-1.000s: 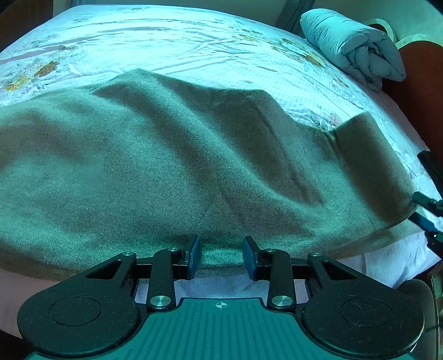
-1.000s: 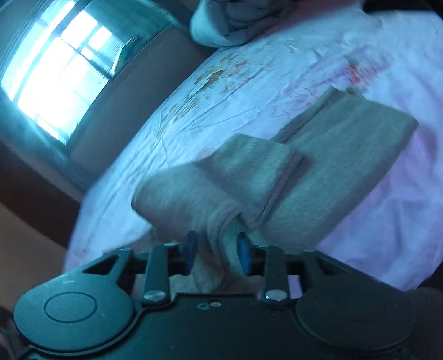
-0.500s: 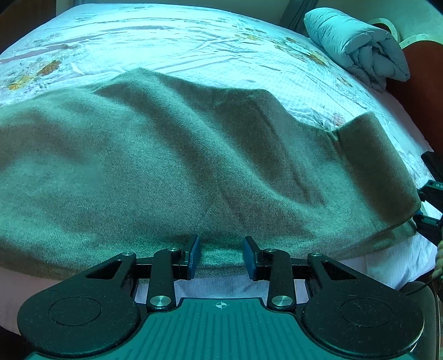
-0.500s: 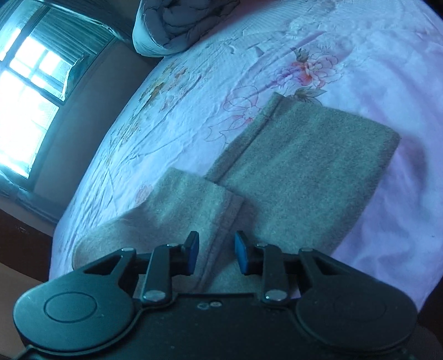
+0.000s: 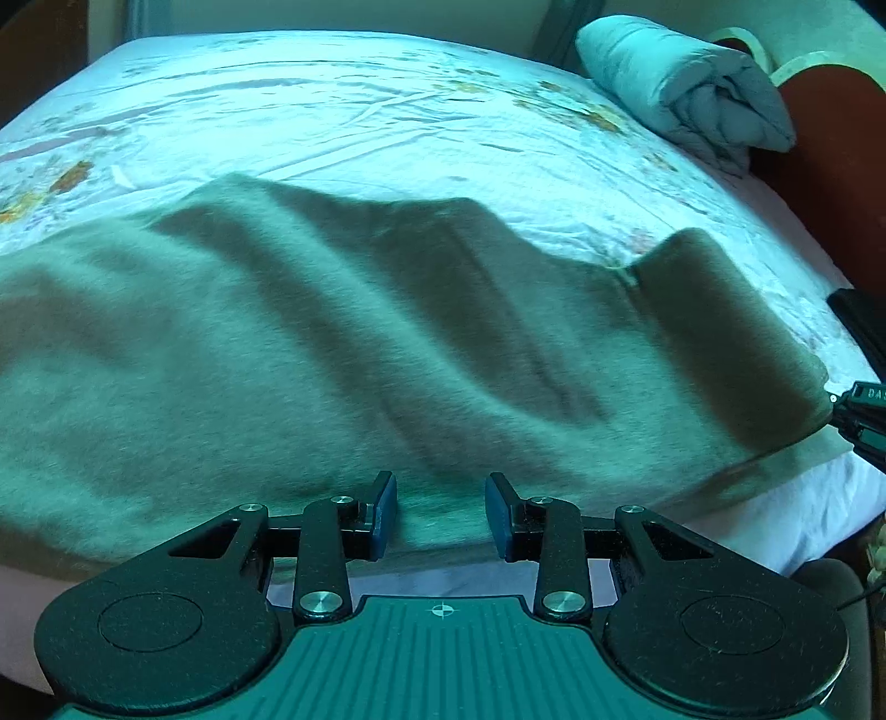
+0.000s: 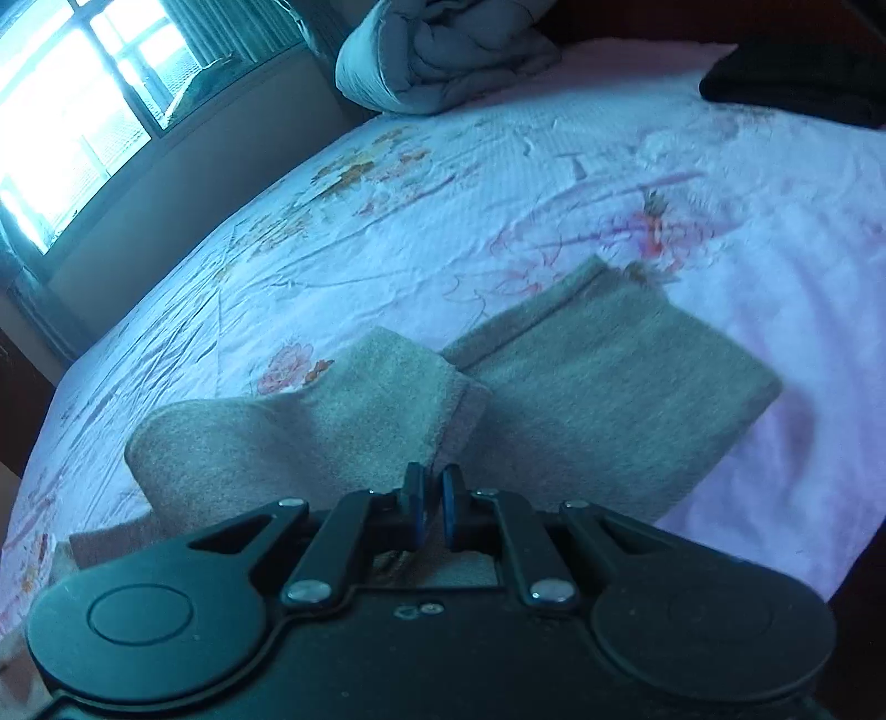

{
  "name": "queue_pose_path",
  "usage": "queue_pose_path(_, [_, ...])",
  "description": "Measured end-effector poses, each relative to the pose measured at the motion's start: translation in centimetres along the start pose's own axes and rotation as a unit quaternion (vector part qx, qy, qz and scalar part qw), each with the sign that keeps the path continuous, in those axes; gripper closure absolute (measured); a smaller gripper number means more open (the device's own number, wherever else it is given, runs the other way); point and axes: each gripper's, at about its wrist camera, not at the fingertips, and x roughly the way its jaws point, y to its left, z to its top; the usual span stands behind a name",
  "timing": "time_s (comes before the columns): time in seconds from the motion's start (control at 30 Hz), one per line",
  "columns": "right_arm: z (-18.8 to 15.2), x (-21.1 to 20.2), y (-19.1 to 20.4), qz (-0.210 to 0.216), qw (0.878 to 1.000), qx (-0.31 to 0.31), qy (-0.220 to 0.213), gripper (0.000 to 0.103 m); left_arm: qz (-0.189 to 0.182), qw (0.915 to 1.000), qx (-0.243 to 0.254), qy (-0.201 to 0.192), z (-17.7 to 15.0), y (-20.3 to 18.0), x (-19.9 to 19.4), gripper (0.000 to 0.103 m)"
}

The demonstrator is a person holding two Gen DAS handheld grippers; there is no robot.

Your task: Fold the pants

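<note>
The grey-brown pants (image 5: 310, 354) lie spread across the flowered bed sheet (image 5: 354, 111), with a folded-over end at the right. My left gripper (image 5: 441, 512) is open, its fingers just over the near edge of the fabric. In the right wrist view the pants (image 6: 609, 376) show a folded cuff end. My right gripper (image 6: 432, 507) is shut on the pants' edge, which rises in a ridge from the jaws. The right gripper's tip also shows at the right edge of the left wrist view (image 5: 855, 412).
A rolled light-blue quilt (image 5: 686, 88) lies at the far right corner of the bed, also in the right wrist view (image 6: 437, 50). A dark folded garment (image 6: 797, 77) lies at the far right. A window (image 6: 72, 105) is at the left. The bed's near edge drops off just below my left gripper.
My right gripper has closed from open onto the pants' edge and shifted its view. The left gripper has stayed open, backing slightly away from the pants.
</note>
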Motion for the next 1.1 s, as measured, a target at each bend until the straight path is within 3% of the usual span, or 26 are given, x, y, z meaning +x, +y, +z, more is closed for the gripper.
queue_pose_path(0.47, [1.1, -3.6, -4.8, -0.105, 0.991, -0.054, -0.061, 0.103, -0.019, 0.9997, 0.011, 0.015, 0.7, -2.5, 1.0, 0.068])
queue_pose_path(0.57, [1.1, -2.9, -5.1, -0.116, 0.99, -0.065, -0.047, 0.103, -0.017, 0.9996, 0.012, 0.018, 0.6, -2.5, 0.9, 0.068])
queue_pose_path(0.63, [1.1, -3.1, -5.5, -0.066, 0.997, -0.022, -0.033, 0.103, -0.023, 0.9995, 0.006, 0.021, 0.6, -2.4, 0.7, 0.068])
queue_pose_path(0.7, [0.6, -3.5, -5.3, -0.023, 0.999, 0.019, -0.02, 0.09, -0.031, 0.9992, -0.001, 0.024, 0.7, -2.5, 0.7, 0.068])
queue_pose_path(0.77, [-0.2, -4.0, -4.5, 0.01, 0.999, 0.036, -0.004, 0.09, -0.034, 0.9991, 0.003, 0.025, 0.5, -2.8, 0.6, 0.068])
queue_pose_path(1.0, [-3.5, -3.4, -1.6, 0.084, 0.991, 0.073, 0.072, 0.084, -0.026, 0.9994, -0.004, 0.024, 0.6, -2.7, 0.9, 0.068])
queue_pose_path(1.1, [-3.7, -2.2, -0.1, 0.078, 0.993, 0.054, 0.074, 0.075, -0.022, 0.9995, -0.006, 0.021, 0.7, -2.4, 0.8, 0.068])
